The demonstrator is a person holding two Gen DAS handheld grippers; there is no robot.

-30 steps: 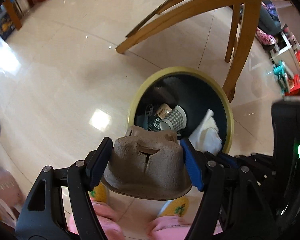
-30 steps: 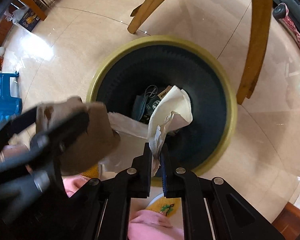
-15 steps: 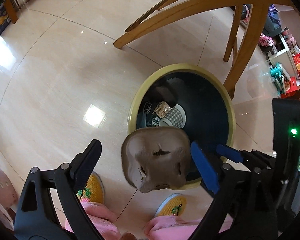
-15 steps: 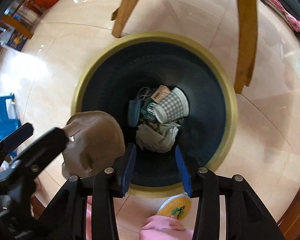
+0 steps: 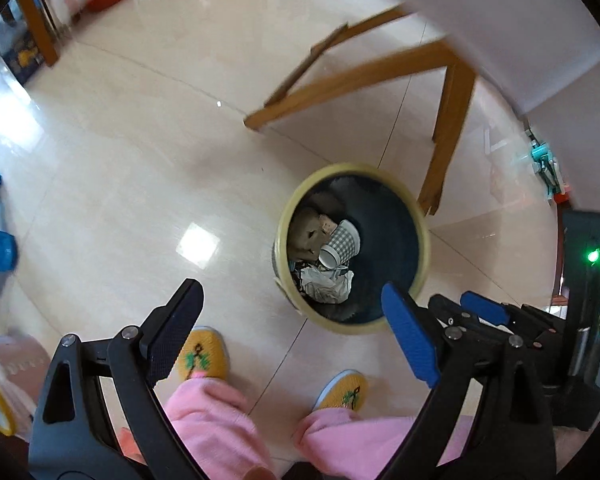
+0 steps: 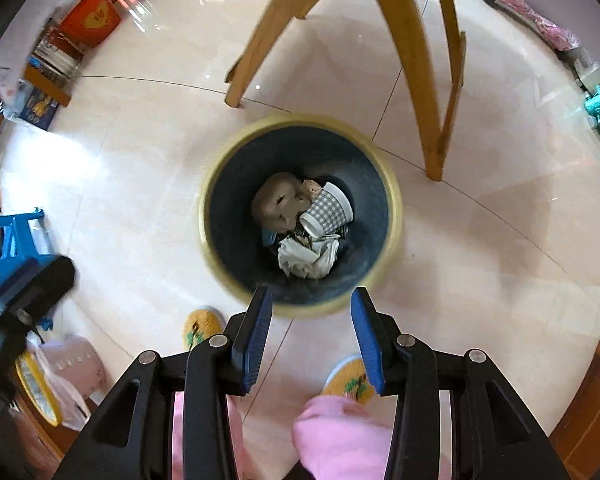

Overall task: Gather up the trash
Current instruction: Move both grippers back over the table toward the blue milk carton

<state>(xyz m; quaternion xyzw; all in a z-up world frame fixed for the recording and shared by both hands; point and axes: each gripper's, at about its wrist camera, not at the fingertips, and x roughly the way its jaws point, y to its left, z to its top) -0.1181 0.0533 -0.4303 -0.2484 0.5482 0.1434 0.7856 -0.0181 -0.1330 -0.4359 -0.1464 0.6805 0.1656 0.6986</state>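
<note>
— What's in the trash bin (image 6: pixel 394 216)?

— A round, dark-walled tub with a yellow rim; inside lie a brown moulded-pulp cup holder (image 6: pixel 278 202), a gingham paper cup (image 6: pixel 328 210) on its side and a crumpled white tissue (image 6: pixel 306 256) (all touching).

— And the grippers?

— Left gripper (image 5: pixel 296 332) and right gripper (image 6: pixel 310 320) both hang above the bin, fingers spread wide, holding nothing.

Bins: 1 yellow-rimmed trash bin (image 6: pixel 394 216)
Cups in bin: 1 checked paper cup (image 6: pixel 329 208)
Pulp carriers in bin: 1 brown cup carrier (image 6: pixel 278 202)
Tissues in bin: 1 crumpled white tissue (image 6: pixel 306 257)
Slippers: 2 yellow slippers (image 5: pixel 202 354)
Grippers: 2, the left gripper (image 5: pixel 296 332) and the right gripper (image 6: pixel 311 332)
</note>
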